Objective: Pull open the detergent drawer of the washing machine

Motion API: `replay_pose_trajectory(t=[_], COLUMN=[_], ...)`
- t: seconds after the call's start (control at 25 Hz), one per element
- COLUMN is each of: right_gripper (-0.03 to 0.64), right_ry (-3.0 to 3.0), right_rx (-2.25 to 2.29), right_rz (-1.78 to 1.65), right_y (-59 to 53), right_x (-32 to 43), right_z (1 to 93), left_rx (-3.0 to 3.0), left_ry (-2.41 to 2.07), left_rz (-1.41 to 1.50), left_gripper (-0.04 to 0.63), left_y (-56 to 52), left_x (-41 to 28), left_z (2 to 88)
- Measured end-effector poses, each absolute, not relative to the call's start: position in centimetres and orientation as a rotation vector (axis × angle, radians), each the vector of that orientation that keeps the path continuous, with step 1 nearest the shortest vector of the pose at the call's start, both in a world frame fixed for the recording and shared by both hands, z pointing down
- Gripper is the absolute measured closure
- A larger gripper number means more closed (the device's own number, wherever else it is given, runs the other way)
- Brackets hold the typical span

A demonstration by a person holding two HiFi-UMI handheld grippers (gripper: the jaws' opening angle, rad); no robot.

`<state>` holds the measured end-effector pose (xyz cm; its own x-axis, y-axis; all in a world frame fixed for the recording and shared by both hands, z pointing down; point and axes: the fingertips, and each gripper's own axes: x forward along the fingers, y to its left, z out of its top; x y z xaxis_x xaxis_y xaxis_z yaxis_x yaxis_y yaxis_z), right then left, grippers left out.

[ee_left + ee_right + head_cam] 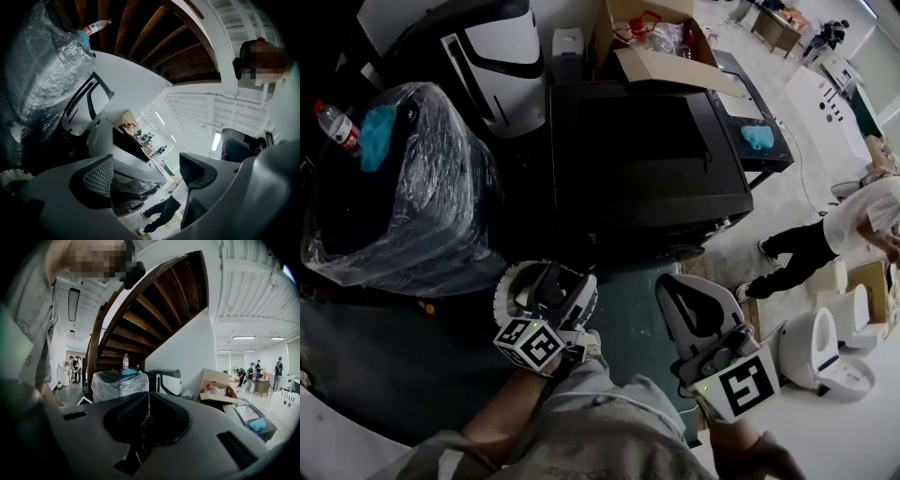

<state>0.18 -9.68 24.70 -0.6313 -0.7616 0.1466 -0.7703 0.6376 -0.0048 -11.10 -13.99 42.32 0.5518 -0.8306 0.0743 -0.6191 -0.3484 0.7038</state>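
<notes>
Nothing started here. The washing machine (647,159) sits dark and square ahead in the head view, seen from above with its front face out of sight. The detergent drawer can't be picked out there, and I'd judge it untouched. Both tools hang low, short of the machine. The left tongs (546,286) are spread wide with nothing between them; the right tongs (680,295) are pressed together, holding nothing. So the whole job is left: reach the front, catch the drawer, pull. The left gripper view adds what the head view lacks, the machine's side and front slanting between the jaws, though too dim to single out the drawer. The right gripper view looks higher: a plastic-wrapped appliance (119,383), a cardboard box (218,387), a staircase (154,301) overhead.
</notes>
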Motion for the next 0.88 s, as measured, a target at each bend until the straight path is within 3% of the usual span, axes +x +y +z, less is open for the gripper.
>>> replay_pose_trajectory(t=[0.88], right_gripper=[0.581], right_ry=[-2.752], right_rx=[1.136], right_rz=[0.179], right_y=[-15.4], right_x=[-1.0], right_z=[32.1], left_rx=[1.574], left_ry=[-1.063], left_rz=[-0.748], left_gripper=[0.16], left_y=[-19.3], left_x=[-11.9], left_z=[53.6])
